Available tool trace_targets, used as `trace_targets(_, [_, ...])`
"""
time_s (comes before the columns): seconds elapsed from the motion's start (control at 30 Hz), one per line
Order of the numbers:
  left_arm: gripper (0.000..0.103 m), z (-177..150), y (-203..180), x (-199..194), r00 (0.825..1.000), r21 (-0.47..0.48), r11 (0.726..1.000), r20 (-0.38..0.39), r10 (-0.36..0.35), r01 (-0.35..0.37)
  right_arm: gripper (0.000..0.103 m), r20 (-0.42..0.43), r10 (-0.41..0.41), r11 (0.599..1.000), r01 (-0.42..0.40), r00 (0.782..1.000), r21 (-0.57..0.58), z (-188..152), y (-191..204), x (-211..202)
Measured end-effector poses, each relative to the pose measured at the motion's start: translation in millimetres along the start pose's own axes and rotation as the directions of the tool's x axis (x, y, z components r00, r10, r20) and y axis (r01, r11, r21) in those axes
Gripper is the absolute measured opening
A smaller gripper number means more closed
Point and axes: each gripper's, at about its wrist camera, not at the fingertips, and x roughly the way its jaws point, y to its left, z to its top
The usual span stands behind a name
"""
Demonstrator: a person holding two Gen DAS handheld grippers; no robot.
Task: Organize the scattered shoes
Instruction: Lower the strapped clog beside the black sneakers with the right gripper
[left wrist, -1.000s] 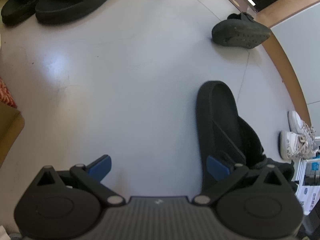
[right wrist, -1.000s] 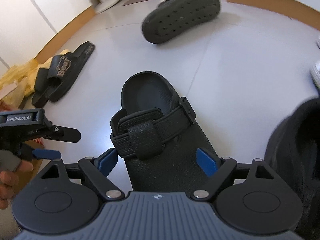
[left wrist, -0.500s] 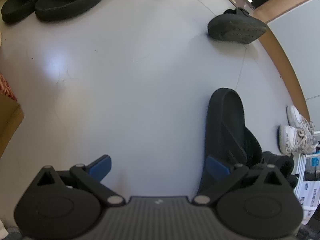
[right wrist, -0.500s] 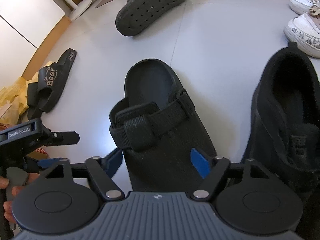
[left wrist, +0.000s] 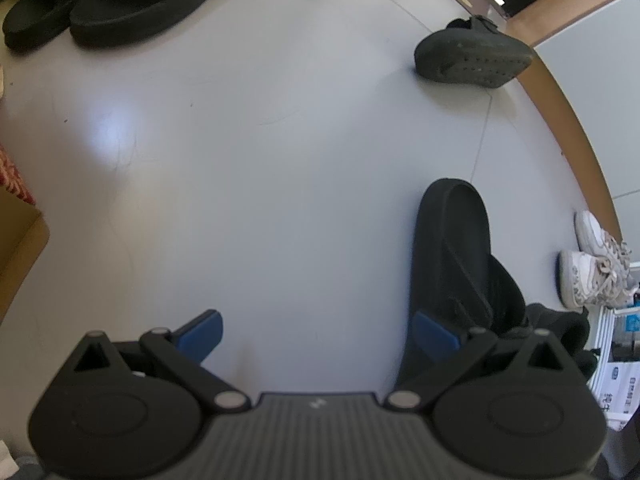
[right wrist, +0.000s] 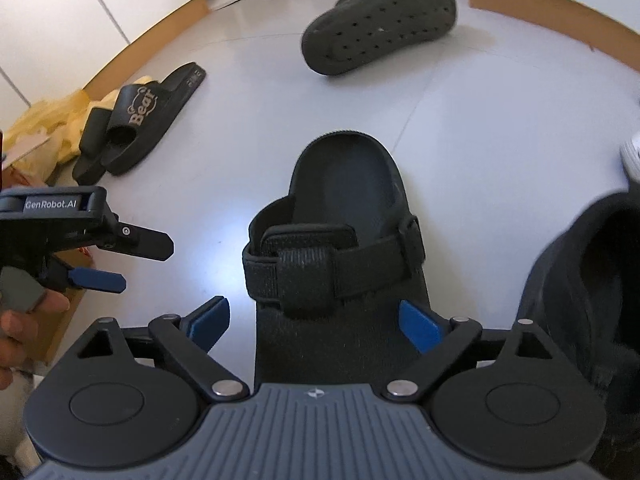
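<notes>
The strapped sandal [right wrist: 340, 272] lies on the floor [right wrist: 480, 152] straight ahead of my right gripper [right wrist: 316, 322], its front end between my opening jaws. Its overturned mate [right wrist: 380, 24] lies beyond it. The slide pair [right wrist: 136, 120] sits far left, a shoe [right wrist: 580, 288] close right. My left gripper [left wrist: 316, 334] hangs over bare floor left of the sandal.

A black strap sandal [right wrist: 340, 280] lies upright on the grey floor, its mate [right wrist: 380, 26] overturned beyond, sole up; black "Bear" slides [right wrist: 136, 120] paired at left
</notes>
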Motion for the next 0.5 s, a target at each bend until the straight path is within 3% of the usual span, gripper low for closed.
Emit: trace_targets(0.5, [0.103,9.6,4.0,5.6,1.0,-0.012,1.0,-0.011,0.002,-0.002,0.103,-0.011,-0.048,0.998,0.048,0.999,-0.046,9.9,1.7,16.3])
